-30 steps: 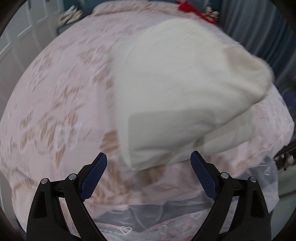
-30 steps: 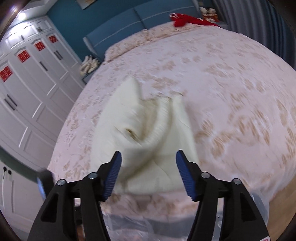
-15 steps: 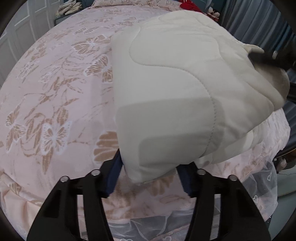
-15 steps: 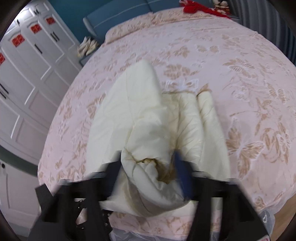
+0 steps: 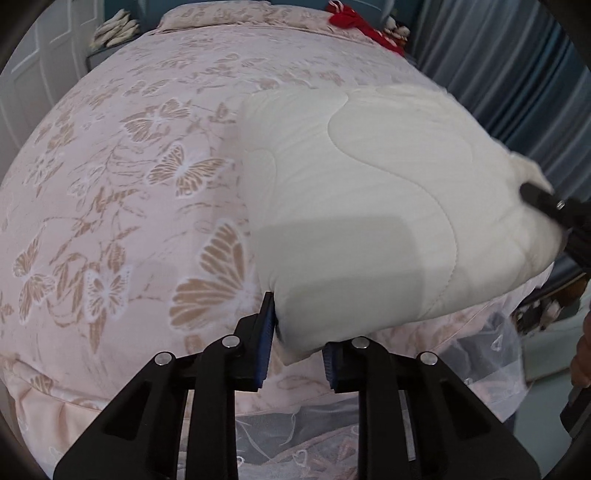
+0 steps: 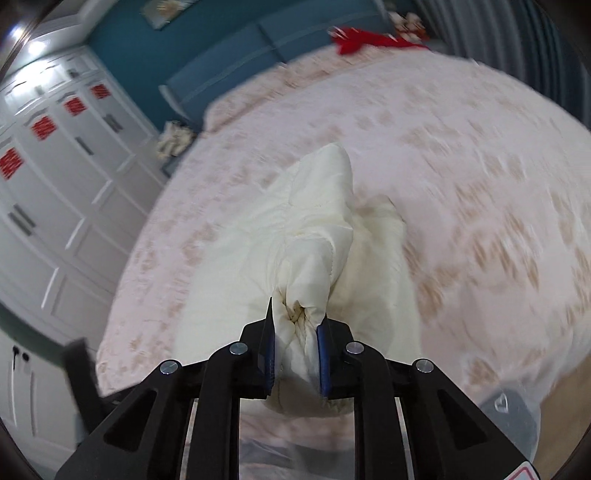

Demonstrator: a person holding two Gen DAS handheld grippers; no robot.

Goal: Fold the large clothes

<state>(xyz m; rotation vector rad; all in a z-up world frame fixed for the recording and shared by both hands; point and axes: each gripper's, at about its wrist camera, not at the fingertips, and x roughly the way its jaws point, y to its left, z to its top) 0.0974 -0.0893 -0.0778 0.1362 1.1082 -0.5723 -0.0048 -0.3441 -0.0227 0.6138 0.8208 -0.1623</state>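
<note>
Fabric is now bunching between both sets of pads: my left gripper [image 5: 297, 345] is pinching the near corner of the cream quilted piece [image 5: 369, 206], and my right gripper [image 6: 294, 350] is clamping a gathered wad of it, where a second ago both were hanging open (nothing held). The piece is lying on the butterfly-print bedspread [image 5: 122, 192], its near edge lifting. With two corners secured, I am judging the fold ready to carry toward the far pillows [image 5: 221, 16].
</note>
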